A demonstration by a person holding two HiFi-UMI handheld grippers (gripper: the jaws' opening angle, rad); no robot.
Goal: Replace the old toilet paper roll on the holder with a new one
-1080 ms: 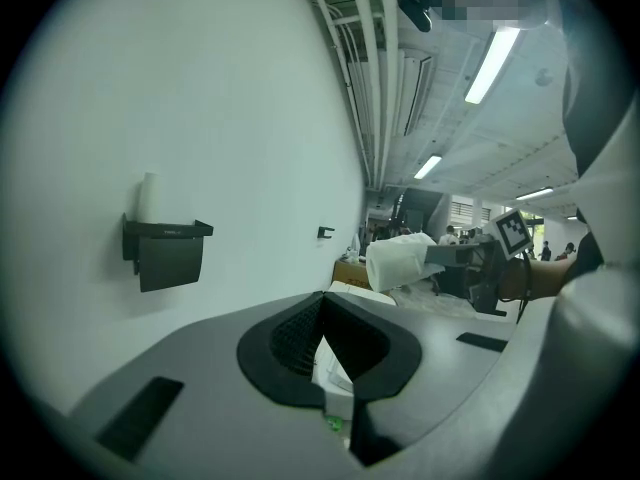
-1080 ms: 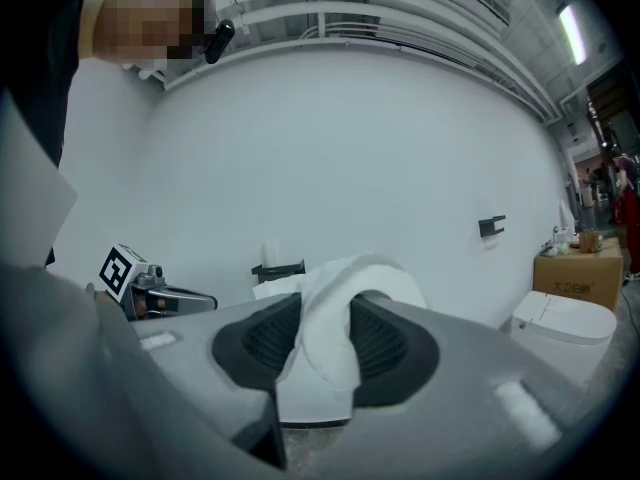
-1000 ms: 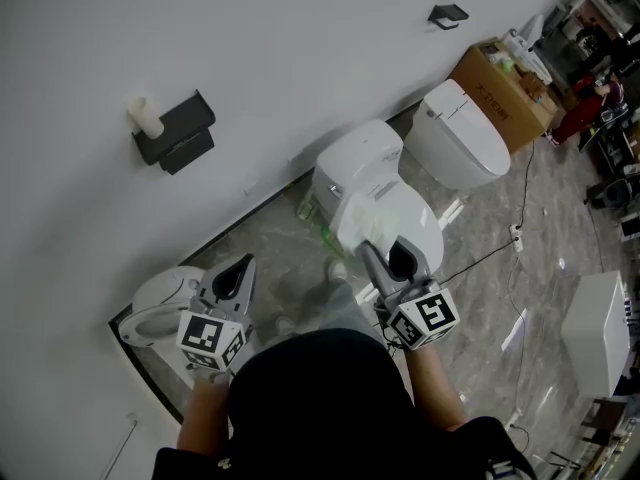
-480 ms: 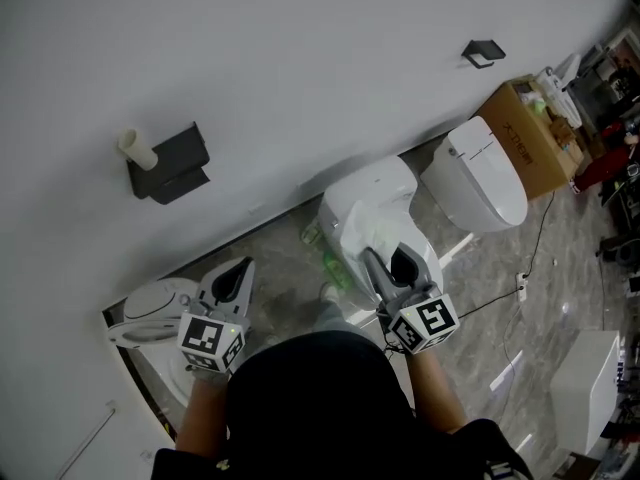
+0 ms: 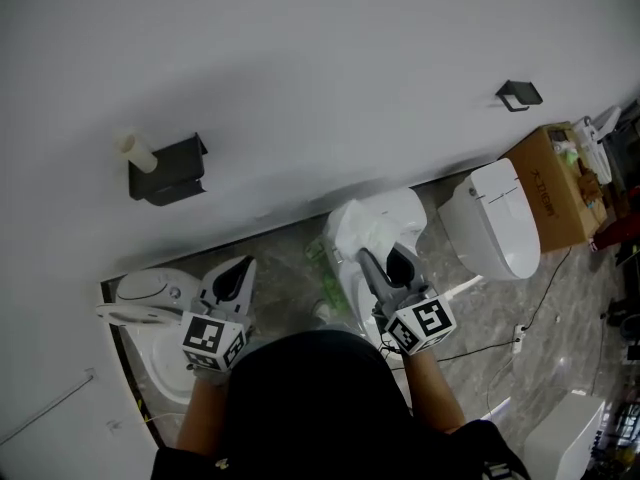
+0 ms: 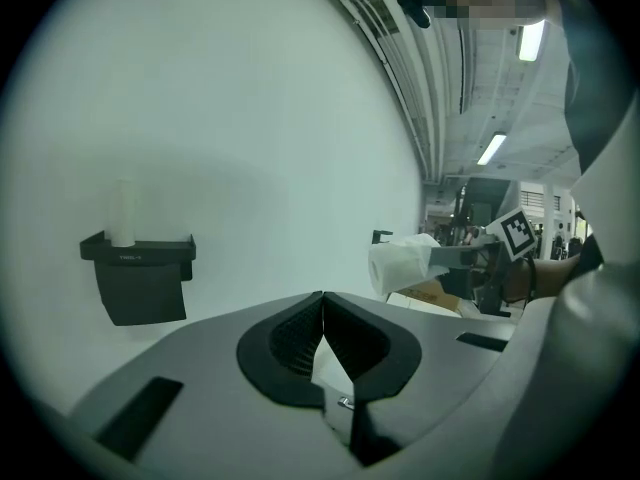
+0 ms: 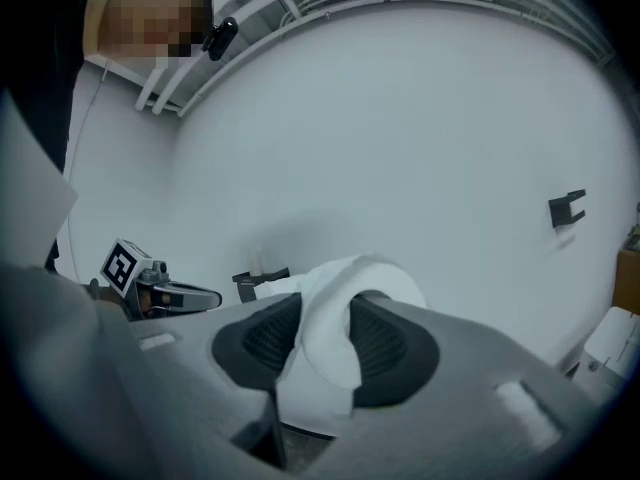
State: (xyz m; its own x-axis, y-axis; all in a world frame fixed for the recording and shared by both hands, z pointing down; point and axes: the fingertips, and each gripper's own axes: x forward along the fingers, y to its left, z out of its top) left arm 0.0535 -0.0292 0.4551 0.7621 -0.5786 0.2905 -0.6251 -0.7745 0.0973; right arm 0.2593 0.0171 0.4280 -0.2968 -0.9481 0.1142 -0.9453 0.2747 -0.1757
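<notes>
A black wall holder [image 5: 166, 171] carries a bare pale cardboard core [image 5: 134, 151] standing upright on its left end. In the left gripper view, holder [image 6: 140, 269] and core [image 6: 122, 213] are at the left, some way off. My left gripper [image 5: 238, 270] is shut with nothing in it, its jaws [image 6: 322, 305] pressed together. My right gripper [image 5: 381, 256] is shut on a new white toilet paper roll [image 5: 376, 230], which bulges between the pads [image 7: 335, 320]. Both grippers are held in the air, pointing at the wall.
Three white toilets stand along the wall: one below the left gripper [image 5: 148, 306], one under the right gripper [image 5: 352, 230], one further right [image 5: 497, 230]. A cardboard box [image 5: 556, 184] sits at the far right. A second black holder [image 5: 519, 94] hangs on the wall.
Both grippers and the view have swung left along the wall; the toilets and box have slid to the right in the picture. The jaws and the held roll are unchanged.
</notes>
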